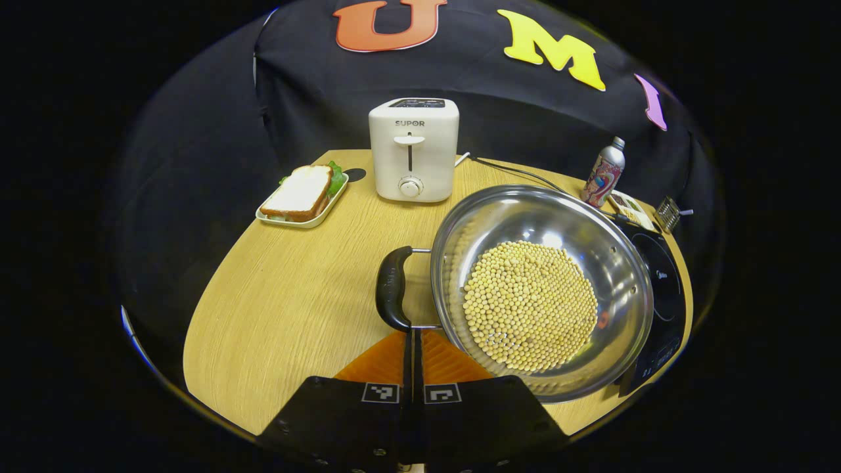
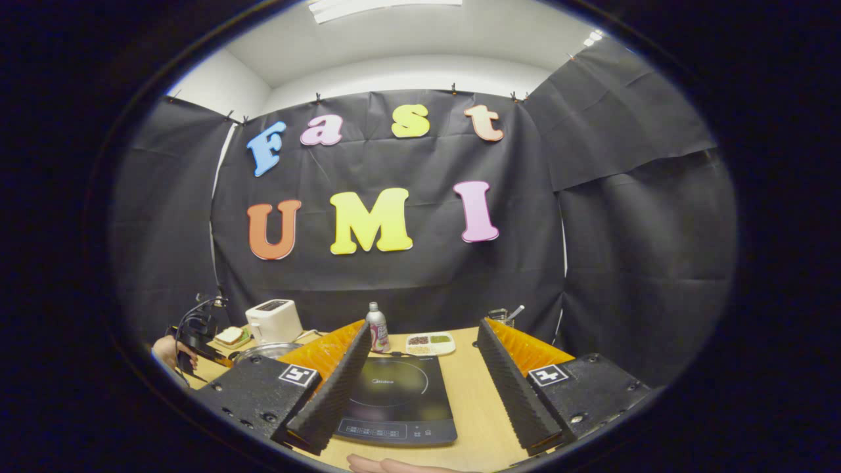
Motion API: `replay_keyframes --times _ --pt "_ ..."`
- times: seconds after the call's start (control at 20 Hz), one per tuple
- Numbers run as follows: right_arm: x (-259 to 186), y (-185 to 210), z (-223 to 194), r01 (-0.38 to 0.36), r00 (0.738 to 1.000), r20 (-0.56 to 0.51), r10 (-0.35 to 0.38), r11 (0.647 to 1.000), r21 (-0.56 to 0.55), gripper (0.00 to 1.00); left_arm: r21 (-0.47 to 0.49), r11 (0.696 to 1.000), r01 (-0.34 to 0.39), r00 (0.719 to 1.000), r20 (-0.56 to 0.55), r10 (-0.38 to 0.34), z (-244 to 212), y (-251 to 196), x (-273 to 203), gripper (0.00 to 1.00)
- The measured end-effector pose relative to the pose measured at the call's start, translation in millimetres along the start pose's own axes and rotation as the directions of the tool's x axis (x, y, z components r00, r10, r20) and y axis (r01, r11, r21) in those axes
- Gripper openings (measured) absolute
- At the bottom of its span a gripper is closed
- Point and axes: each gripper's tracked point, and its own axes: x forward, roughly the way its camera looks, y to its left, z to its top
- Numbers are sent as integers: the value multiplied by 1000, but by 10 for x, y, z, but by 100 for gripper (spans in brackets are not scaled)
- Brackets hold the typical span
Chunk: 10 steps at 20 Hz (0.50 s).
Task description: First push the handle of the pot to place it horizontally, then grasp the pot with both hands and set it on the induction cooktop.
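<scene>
Closest in my left gripper view, the left gripper [image 1: 412, 341] has its two fingers pressed flat together with nothing between them, tips just short of the near end of the black handle [image 1: 392, 287]. That handle lies crosswise ahead of my tips, and the steel pot [image 1: 617, 263] it belongs to sits to their right on the wooden table [image 1: 282, 309], its bottom covered with pale beans [image 1: 529, 304]. The pot's near rim is cut off behind my finger housing, and its far side hides most of the induction cooktop [image 1: 663, 289]. Farther ahead stands a white toaster [image 1: 413, 149] reading "SUPOR", with a sandwich tray [image 1: 303, 195] to its left. In my right gripper view, the right gripper [image 2: 424, 364] is spread wide and empty, the cooktop [image 2: 401, 394] between its fingers; its printing is too faint to read. Beyond stands a bottle [image 2: 376, 327], its label illegible.
</scene>
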Motion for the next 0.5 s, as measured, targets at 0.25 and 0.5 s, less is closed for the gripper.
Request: replay_keyframes --times 0.25,0.5 --pt "4 24 -37 23 1000 -14 -23 1000 18 100 -19 1000 -13 1000 16 13 118 43 124 10" --pt "-39 68 -30 27 999 -25 -27 1000 2 100 -51 999 -16 1000 26 18 105 58 56 0"
